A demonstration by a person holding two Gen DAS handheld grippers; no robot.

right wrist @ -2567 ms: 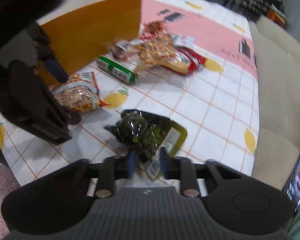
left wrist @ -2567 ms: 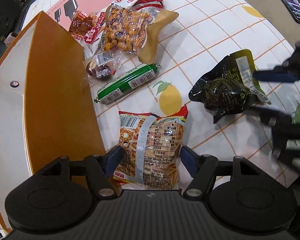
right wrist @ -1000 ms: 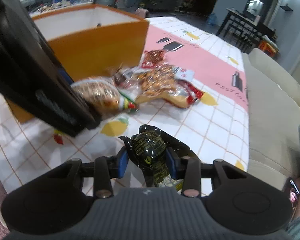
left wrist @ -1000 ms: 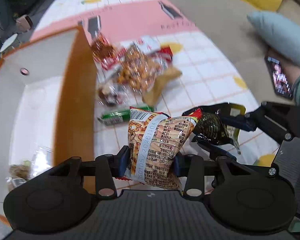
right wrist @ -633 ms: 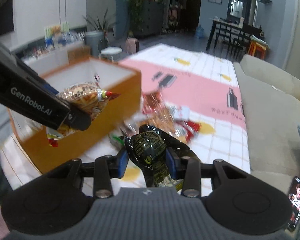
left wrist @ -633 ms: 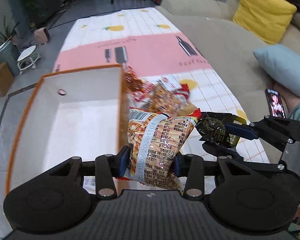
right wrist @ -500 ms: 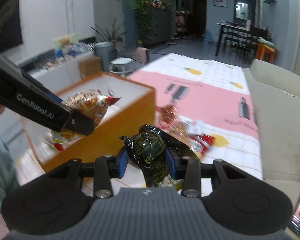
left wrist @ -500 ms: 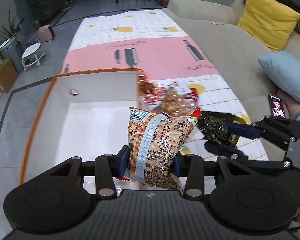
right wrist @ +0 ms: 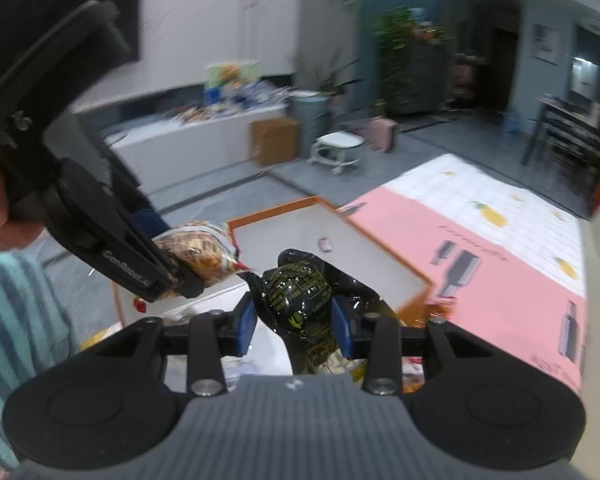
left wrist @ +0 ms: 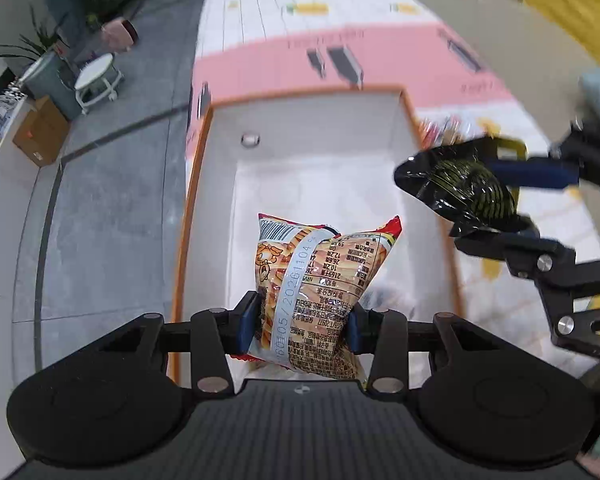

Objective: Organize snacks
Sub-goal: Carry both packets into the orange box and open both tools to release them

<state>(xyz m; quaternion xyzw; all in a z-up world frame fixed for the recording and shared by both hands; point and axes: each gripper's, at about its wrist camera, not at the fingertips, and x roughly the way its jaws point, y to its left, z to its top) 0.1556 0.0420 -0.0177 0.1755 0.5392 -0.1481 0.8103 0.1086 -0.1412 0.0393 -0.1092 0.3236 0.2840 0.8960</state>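
Observation:
My left gripper (left wrist: 302,320) is shut on an orange snack bag (left wrist: 320,280) and holds it in the air over the open orange box (left wrist: 332,148) with white inner walls. My right gripper (right wrist: 294,322) is shut on a black snack packet (right wrist: 298,296) and holds it above the box's right wall; the packet also shows in the left wrist view (left wrist: 464,192). In the right wrist view the orange bag (right wrist: 196,252) hangs from the left gripper over the box (right wrist: 340,240).
The box stands on a pink and white lemon-print tablecloth (left wrist: 400,48). Other snack packs (left wrist: 444,128) lie blurred on the cloth just right of the box. A few small items lie on the box floor (left wrist: 384,296). Grey floor and a white stool (left wrist: 96,80) lie to the left.
Both grippers have lifted their snacks off the table and carried them left, to above the open box. The orange bag now hangs over the box's inside.

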